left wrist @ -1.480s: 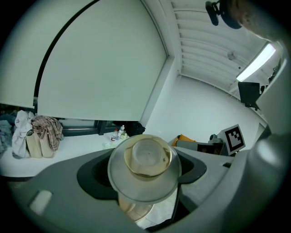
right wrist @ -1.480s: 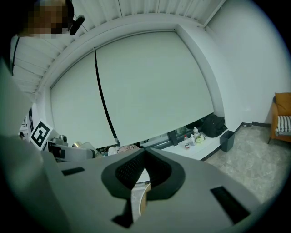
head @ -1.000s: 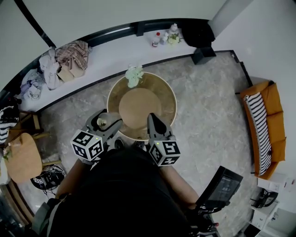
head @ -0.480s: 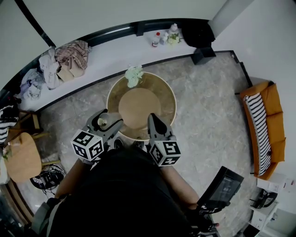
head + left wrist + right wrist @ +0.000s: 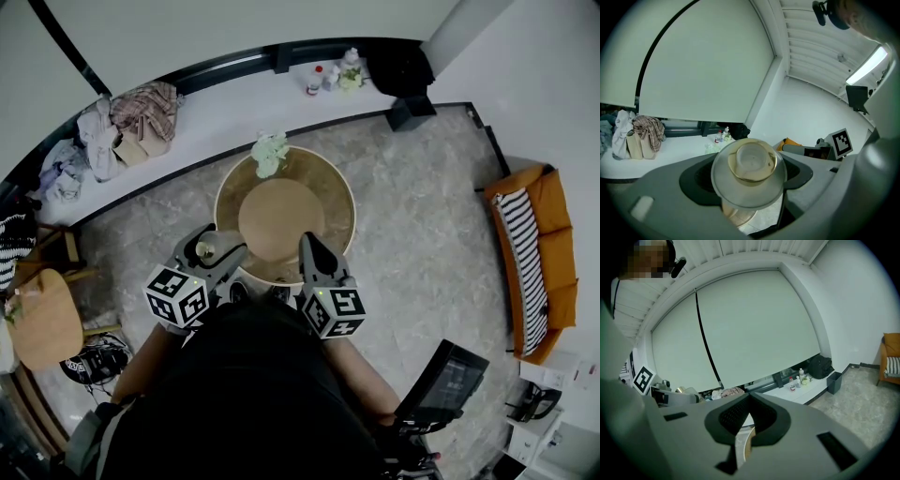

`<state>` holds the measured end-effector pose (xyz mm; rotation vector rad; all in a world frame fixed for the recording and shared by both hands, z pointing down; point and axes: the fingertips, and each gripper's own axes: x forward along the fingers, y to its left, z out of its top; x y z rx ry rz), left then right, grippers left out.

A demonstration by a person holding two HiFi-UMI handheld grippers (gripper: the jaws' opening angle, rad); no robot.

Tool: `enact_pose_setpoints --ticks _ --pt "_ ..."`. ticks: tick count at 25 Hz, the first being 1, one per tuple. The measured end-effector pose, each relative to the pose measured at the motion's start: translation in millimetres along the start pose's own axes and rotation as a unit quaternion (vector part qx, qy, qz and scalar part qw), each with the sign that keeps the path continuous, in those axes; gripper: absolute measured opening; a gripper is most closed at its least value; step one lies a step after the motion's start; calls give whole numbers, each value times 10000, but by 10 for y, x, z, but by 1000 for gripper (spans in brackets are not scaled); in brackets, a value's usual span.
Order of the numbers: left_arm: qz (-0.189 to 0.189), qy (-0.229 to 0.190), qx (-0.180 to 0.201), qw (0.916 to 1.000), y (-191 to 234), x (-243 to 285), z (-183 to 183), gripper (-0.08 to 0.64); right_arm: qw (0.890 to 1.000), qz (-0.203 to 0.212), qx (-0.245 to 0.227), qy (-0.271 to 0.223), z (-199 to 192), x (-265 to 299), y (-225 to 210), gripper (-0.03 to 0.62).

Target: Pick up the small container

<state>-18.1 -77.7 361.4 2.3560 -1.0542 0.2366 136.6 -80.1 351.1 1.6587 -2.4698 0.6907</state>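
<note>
The small container (image 5: 205, 249) is a round clear cup with a gold rim, and my left gripper (image 5: 212, 251) is shut on it. It is held in the air near the left front edge of the round wooden table (image 5: 328, 192). In the left gripper view the container (image 5: 750, 164) fills the space between the jaws, its open mouth facing the camera, and the left gripper (image 5: 749, 183) clasps its sides. My right gripper (image 5: 310, 247) is over the table's front edge, jaws together with nothing in them. The right gripper (image 5: 749, 414) shows its dark pads meeting.
A bunch of pale flowers (image 5: 270, 152) lies at the table's far edge. A white ledge (image 5: 225, 108) behind holds clothes (image 5: 141, 112) and small bottles (image 5: 330, 75). An orange sofa (image 5: 539, 258) is at the right, a small wooden side table (image 5: 42, 319) at the left.
</note>
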Motion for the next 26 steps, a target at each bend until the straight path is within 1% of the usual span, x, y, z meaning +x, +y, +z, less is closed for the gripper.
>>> enact_pose_setpoints --ticks 18,26 --pt "13 59 -10 10000 -38 -9 -61 339 10000 21 93 0 -49 -26 5 6" --pt "62 125 -44 9999 -36 62 -119 339 9999 11 133 30 -78 -25 -67 6"
